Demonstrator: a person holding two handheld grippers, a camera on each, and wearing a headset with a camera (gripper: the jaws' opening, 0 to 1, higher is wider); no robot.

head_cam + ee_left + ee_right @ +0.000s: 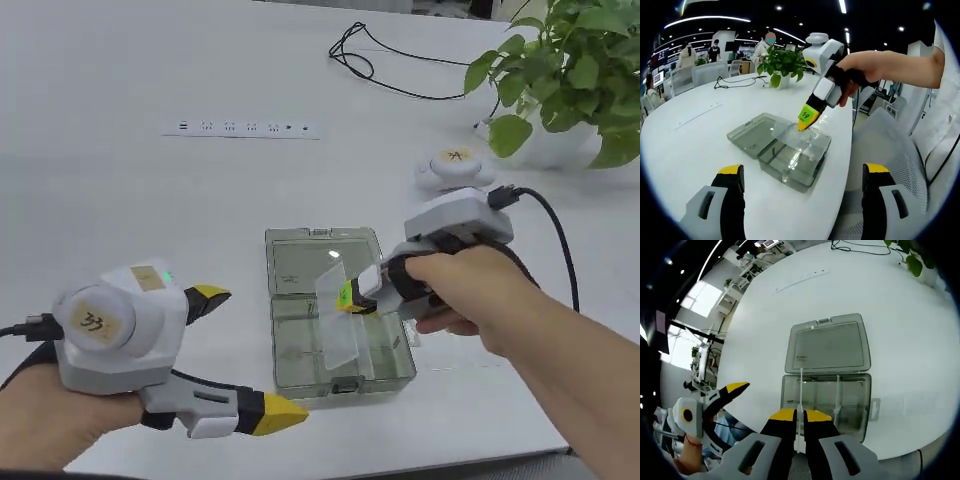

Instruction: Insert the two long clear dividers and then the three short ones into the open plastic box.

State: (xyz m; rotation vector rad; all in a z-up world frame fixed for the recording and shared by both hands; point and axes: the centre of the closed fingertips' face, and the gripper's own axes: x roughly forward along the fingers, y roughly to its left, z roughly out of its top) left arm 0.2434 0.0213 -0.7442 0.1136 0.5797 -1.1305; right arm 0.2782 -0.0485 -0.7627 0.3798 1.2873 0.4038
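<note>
Tilting the clear plastic divider (pixel 800 385) pinched in my right gripper (pixel 799 415), left gripper (pixel 262 352) agape, could jam it askew in the smoky open plastic box (pixel 870 407).

- "33" was handwritten on the round tan sticker (pixel 93 322) on the back of the left gripper (pixel 262 352), seen in the head view.
- "19" stood on the green label (pixel 806 114) near the tip of the right gripper (pixel 802 126), seen in the left gripper view.
- The top sticker (pixel 456 156) of the right gripper bore a handwritten mark that was too small to read.

White left gripper (pixel 262 352) held low, its yellow-tipped fingers (pixel 280 413) spread wide. The right gripper (pixel 346 297) is pinched tight on a clear plastic divider (pixel 337 328), its forearm angled in from the right.
</note>
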